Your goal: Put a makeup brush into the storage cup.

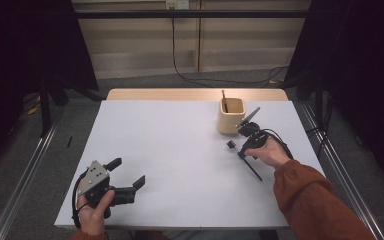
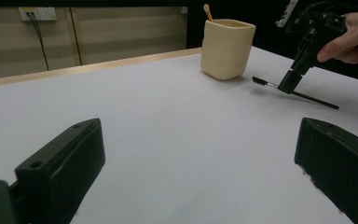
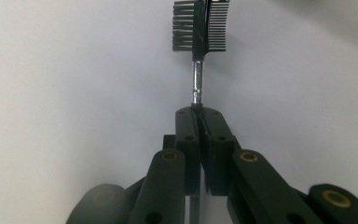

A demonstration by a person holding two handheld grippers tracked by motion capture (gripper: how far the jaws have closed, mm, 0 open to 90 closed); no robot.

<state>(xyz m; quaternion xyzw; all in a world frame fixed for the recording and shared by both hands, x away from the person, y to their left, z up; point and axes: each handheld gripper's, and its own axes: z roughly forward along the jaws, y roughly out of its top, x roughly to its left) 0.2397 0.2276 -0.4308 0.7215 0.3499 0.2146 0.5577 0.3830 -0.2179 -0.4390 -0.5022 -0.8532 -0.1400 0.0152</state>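
A small black comb-and-brush tool [image 1: 231, 145] with a thin black handle lies low over the white table [image 1: 180, 150], right of centre. My right gripper [image 1: 241, 154] is shut on its handle just behind the metal neck. In the right gripper view the jaws [image 3: 199, 114] are pressed together around the stem, and the toothed head [image 3: 199, 25] points away. The left gripper view shows the same tool [image 2: 260, 81] under that gripper [image 2: 289, 86]. My left gripper [image 1: 127, 172] rests at the near left, open, with nothing between its jaws [image 2: 198, 135].
A beige square cup [image 1: 230, 116] stands just behind the right gripper, with a wooden stick [image 1: 224, 100] leaning inside it; the cup [image 2: 227, 48] is also in the left gripper view. Metal rails run along both sides of the table. Cables lie on the floor beyond.
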